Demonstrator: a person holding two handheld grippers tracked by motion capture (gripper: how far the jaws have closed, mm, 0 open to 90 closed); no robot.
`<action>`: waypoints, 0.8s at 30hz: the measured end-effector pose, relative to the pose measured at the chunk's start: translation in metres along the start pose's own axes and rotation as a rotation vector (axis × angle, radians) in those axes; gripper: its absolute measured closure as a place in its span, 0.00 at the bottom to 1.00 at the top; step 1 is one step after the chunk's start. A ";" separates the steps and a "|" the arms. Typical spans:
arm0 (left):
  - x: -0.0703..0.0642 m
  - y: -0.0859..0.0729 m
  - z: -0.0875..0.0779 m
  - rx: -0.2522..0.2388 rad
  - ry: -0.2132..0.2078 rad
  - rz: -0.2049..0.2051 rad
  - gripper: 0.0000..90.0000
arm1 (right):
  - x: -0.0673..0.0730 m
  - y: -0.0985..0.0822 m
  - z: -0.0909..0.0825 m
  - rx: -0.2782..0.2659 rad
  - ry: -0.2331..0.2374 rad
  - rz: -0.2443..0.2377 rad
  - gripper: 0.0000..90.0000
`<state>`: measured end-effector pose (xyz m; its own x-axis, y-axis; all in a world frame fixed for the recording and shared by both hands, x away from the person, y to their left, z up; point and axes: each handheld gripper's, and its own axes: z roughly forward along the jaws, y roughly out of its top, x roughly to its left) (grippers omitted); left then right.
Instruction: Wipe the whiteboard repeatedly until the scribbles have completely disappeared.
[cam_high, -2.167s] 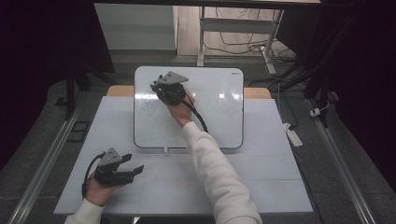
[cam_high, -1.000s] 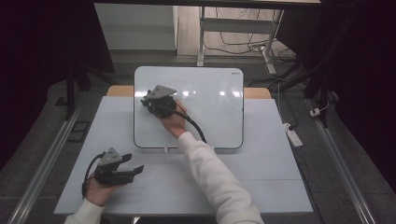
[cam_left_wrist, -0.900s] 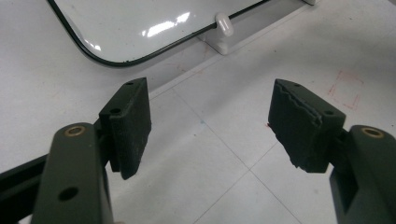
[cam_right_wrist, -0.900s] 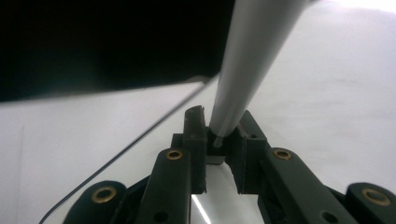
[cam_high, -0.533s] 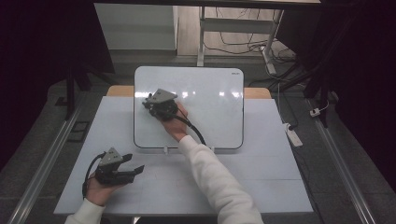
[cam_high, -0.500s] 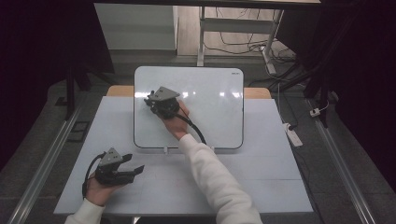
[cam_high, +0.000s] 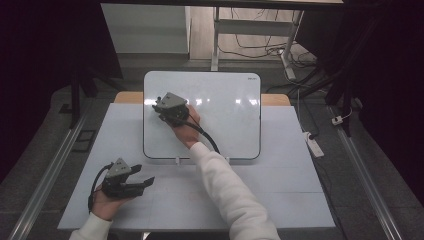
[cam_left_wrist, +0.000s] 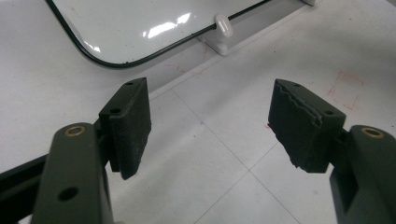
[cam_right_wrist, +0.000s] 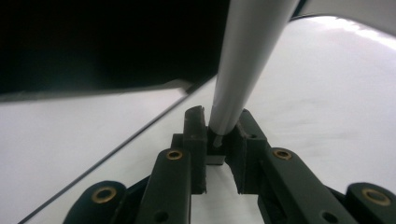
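Two grippers at work, seen first from the high view: right gripper (cam_high: 161, 106) sits over the upper left part of a whiteboard (cam_high: 225, 115), which lies flat at the far middle of the white table (cam_high: 280, 190). Right hand (cam_high: 184, 131) and white sleeve (cam_high: 230, 195) reach in from bottom centre; black cable (cam_high: 205, 136) trails back along the wrist. Left gripper (cam_high: 142, 182) rests low on the table, near the front left, well apart from the board, pointing right. Two small white clips (cam_high: 177, 161) sit at the board's near edge. White power strip (cam_high: 313, 144) lies on the floor to the right of the table.

Left gripper view: jaws stand wide apart w/ nothing between them, just bare table below. Pads (cam_left_wrist: 133, 123) dark, worn. Rounded corner of the whiteboard (cam_left_wrist: 140, 28) w/ its black rim lies ahead, and one white clip (cam_left_wrist: 223, 29) at its edge.

Right gripper view: jaws closed tight on a grey rod-like thing, prob. a marker (cam_right_wrist: 247, 60), which rises steeply from btwn the pads (cam_right_wrist: 196, 135) toward the top of the frame. Its tip is out of frame, so can't tell whether it touches the whiteboard (cam_right_wrist: 336, 107). Board's dark rim runs diagonally at left.
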<state>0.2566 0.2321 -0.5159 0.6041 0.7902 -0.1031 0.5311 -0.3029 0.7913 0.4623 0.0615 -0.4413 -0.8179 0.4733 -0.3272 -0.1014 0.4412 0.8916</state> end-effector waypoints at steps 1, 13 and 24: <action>0.000 0.000 0.000 0.000 0.000 0.000 0.34 | 0.006 -0.001 0.001 0.007 0.029 -0.013 0.86; 0.001 0.000 0.000 -0.002 0.001 -0.003 0.34 | 0.005 -0.003 0.001 0.000 0.055 0.017 0.86; 0.002 -0.001 -0.001 -0.005 0.001 -0.006 0.34 | 0.019 -0.029 -0.025 0.087 0.189 -0.020 0.86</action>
<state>0.2564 0.2343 -0.5158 0.6003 0.7926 -0.1073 0.5316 -0.2952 0.7939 0.4355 0.0391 -0.4658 -0.9086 0.3162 -0.2728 -0.0759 0.5173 0.8524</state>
